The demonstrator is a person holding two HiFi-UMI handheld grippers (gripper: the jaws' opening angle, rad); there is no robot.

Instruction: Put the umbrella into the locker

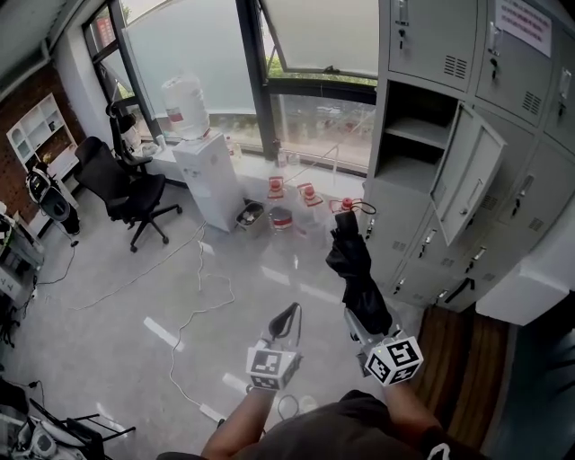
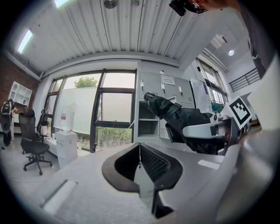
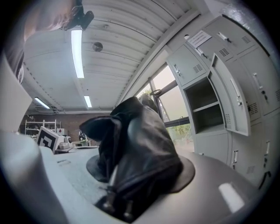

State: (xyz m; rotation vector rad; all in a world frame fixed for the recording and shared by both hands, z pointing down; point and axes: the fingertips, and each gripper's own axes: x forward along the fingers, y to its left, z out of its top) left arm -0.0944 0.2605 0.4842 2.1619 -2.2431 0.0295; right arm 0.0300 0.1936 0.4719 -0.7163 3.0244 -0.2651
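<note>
two grippers are in front of the person. the left gripper [image 1: 286,322] has its tongs pressed together with nothing between them. the right gripper [image 1: 363,331] pinches one folded black umbrella [image 1: 358,269] by its lower end. the umbrella sticks out ahead of the tongs, its fabric loosely bunched and its far tip near the bank of grey lockers [image 1: 530,135]. it is in the air, outside any compartment. each gripper carries one marker cube with black and white squares.

below the grippers is pale glossy floor [image 1: 108,314], open on the way to the lockers. one thin white cable [image 1: 199,301] snakes across the floor, left of the left gripper.

one locker compartment [image 1: 415,126] stands open with a single shelf inside. its door [image 1: 467,175] is swung out to the right, its edge jutting into the room. the other doors in view are closed. one white notice [image 1: 524,22] is stuck on an upper door, its writing too small to read.

further off, several water jugs with red tops [image 1: 309,194] sit on the floor under the window. left of them stands one white water dispenser [image 1: 208,180] carrying one bottle [image 1: 186,106] with a red label, the print unreadable. a black office chair [image 1: 126,190] is beyond that, and one white shelf unit [image 1: 36,133] stands at the brick wall.
</note>
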